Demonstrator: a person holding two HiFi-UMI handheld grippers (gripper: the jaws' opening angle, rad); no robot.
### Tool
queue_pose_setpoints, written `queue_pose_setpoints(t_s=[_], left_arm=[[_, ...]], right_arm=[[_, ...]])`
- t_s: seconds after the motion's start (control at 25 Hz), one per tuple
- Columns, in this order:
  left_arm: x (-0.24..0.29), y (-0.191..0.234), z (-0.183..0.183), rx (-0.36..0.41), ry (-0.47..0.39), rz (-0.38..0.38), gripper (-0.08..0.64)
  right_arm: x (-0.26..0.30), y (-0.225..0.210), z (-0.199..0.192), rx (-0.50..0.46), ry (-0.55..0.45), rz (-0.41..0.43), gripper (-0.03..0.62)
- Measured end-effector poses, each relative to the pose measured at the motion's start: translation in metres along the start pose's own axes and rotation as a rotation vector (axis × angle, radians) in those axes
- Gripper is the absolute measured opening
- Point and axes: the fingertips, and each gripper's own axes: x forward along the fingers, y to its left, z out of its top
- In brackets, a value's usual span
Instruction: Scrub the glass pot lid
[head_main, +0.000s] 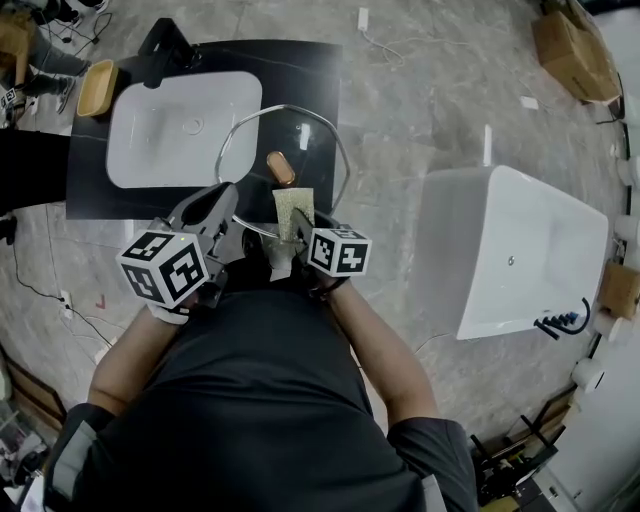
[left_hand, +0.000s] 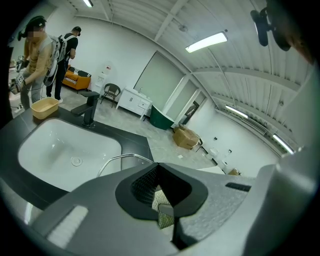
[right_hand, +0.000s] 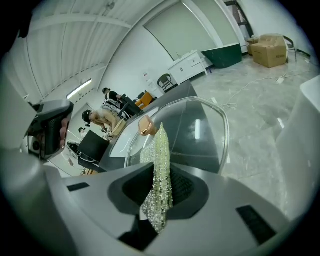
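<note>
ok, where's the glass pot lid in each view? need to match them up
Head view: glass pot lid at centre of the frame, right of the white sink.
Left gripper view: only an arc of its rim, left of centre, above the jaws.
Right gripper view: fills the middle, behind the cloth.
Shared landmark: the scrub cloth, seen in all three.

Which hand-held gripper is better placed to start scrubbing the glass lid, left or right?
Right. The right hand-held gripper pinches the scrubbing cloth close to the glass pot lid; the left hand-held gripper seems clamped on the lid's rim, steadying it.
</note>
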Motion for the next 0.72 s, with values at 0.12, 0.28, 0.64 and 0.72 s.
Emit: queue_pose_setpoints(t_s=[0.12,0.28,0.64,0.72], left_arm=[[0.006,-0.006,-0.002,0.000,0.006,-0.005,0.000],[0.011,-0.011,-0.005,-0.003,0.006,-0.005,0.000],[0.006,-0.012,0.001,-0.020,-0.019,0.001,0.000],[0.003,-0.009,0.002,-0.031,-0.030,0.008,0.000]], right_arm=[[-0.011,-0.018,0.004,0.014,-0.016,-0.026,0.064],[-0.025,-0.042,0.008,0.047,-0.030,-0.045,0.064],[-0.048,-0.080,0.026,0.116,-0.051,-0.094,0.064],[-0.052,-0.086,0.031,0.119,-0.046,-0.107,0.064]])
